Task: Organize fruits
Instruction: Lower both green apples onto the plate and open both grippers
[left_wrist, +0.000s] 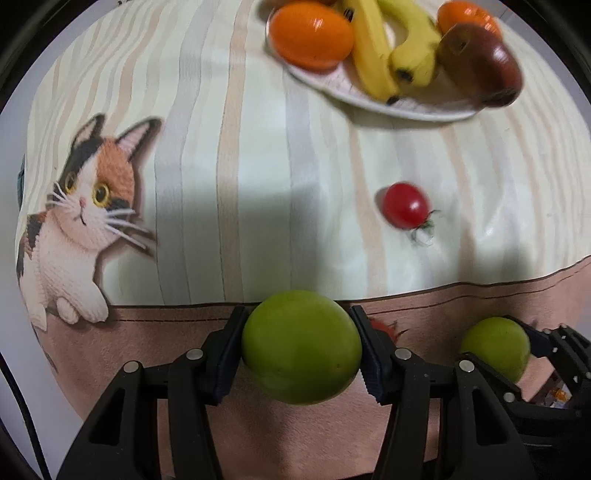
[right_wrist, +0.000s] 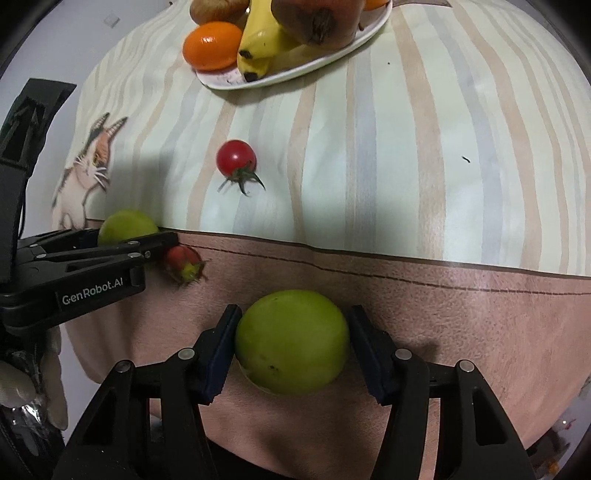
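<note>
Left wrist view: the left gripper (left_wrist: 301, 349) is clamped on a green fruit (left_wrist: 301, 347), both pads pressed to its sides, down at six o'clock over the brown band of the tablecloth (left_wrist: 258, 177). At four o'clock the right gripper (left_wrist: 517, 350) grips a second green fruit (left_wrist: 496, 347). A cherry tomato (left_wrist: 405, 205) lies loose on the striped cloth at three o'clock, well apart from the plate (left_wrist: 417, 109) at one o'clock, which carries oranges (left_wrist: 310, 35), bananas (left_wrist: 391, 48) and a dark red-brown fruit (left_wrist: 480, 62). A printed cat (left_wrist: 79, 221) sits at nine o'clock.

Right wrist view: the right gripper (right_wrist: 291, 341) squeezes its green fruit (right_wrist: 291, 341) at six o'clock. At nine o'clock the left gripper (right_wrist: 110, 243) holds its green fruit (right_wrist: 127, 225); just beside its tip lies another small red fruit (right_wrist: 184, 264) on the brown band. The cherry tomato (right_wrist: 236, 157) rests around eleven o'clock, the plate (right_wrist: 295, 68) at twelve.
</note>
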